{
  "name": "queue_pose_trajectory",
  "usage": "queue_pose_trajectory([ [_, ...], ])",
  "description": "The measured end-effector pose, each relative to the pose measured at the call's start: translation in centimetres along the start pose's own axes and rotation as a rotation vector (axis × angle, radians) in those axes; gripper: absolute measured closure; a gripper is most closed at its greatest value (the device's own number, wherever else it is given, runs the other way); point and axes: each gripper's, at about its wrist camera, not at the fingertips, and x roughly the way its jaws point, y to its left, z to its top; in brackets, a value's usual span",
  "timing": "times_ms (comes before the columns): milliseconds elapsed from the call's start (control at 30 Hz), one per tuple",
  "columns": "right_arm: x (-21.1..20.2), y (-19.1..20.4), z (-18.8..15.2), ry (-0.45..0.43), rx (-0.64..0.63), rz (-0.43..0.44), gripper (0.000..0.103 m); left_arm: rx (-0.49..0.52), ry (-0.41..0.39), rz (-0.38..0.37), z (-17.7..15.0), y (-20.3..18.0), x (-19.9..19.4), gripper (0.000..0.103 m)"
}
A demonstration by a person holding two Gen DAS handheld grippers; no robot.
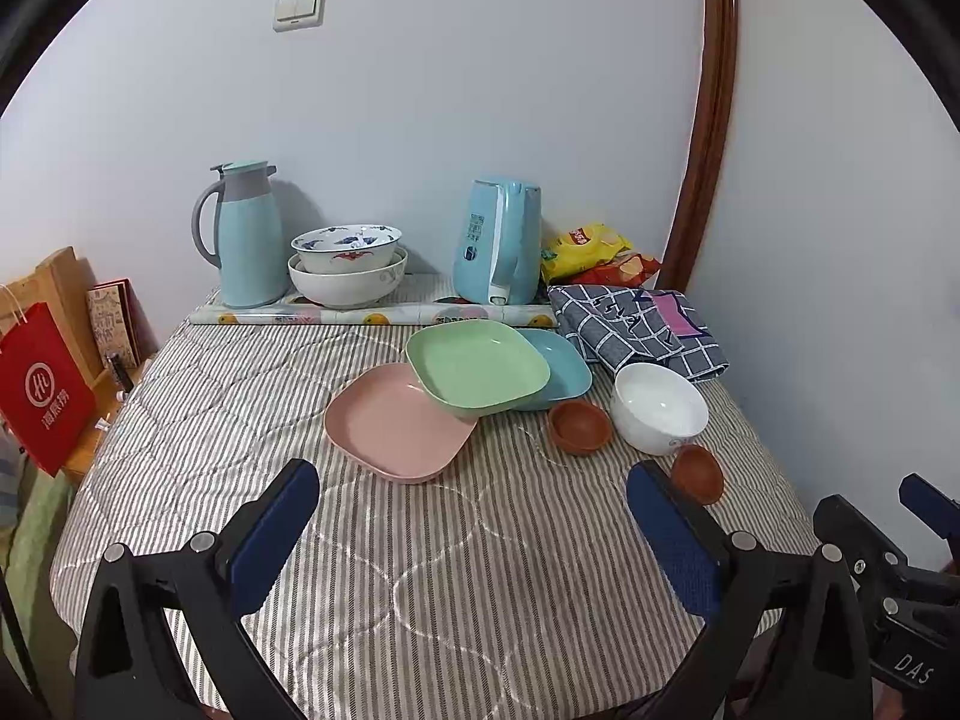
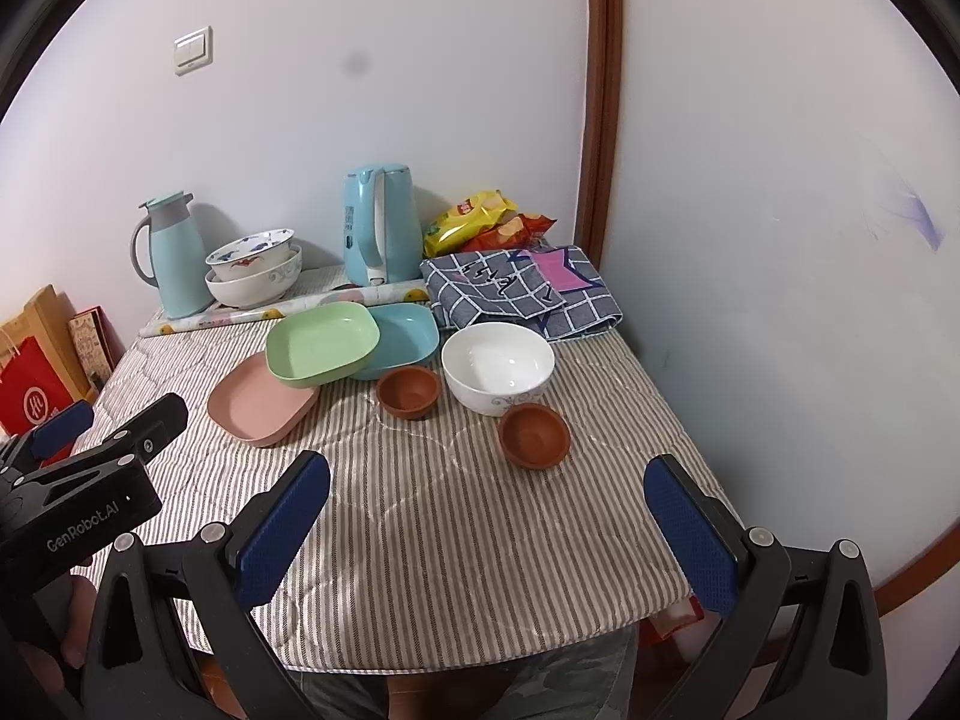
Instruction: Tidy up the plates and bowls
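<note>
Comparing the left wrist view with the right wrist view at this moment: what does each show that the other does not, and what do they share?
Only the left wrist view shows the left hand-held gripper head-on, open over the striped cloth.

Only the right wrist view shows the right hand-held gripper head-on, also open, a purple smudge on the wall, and the table's near edge with the person's clothing below.

Both show the green plate resting on the pink plate and blue plate, the white bowl, two brown bowls, the kettle and the thermos jug.
</note>
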Motion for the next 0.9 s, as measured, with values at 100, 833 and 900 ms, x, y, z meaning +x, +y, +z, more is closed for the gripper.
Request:
queue_pose_trajectory([
  [100,0.6,0.0,0.2,0.003,0.001,-0.003,0.0,-0.001,0.008,0.0,0.4,-0.1,0.6,0.0],
  [833,8.5,0.8,2.0,0.098,0.029,0.067,0.0,-0.053,0.149,0.04,1.6,3.2,9.3,0.0],
  [900,9.4,0.9,2.3,0.107,0.035,0.075,0.001,-0.061,0.157,0.052,1.8,3.8,10.1,0.0],
])
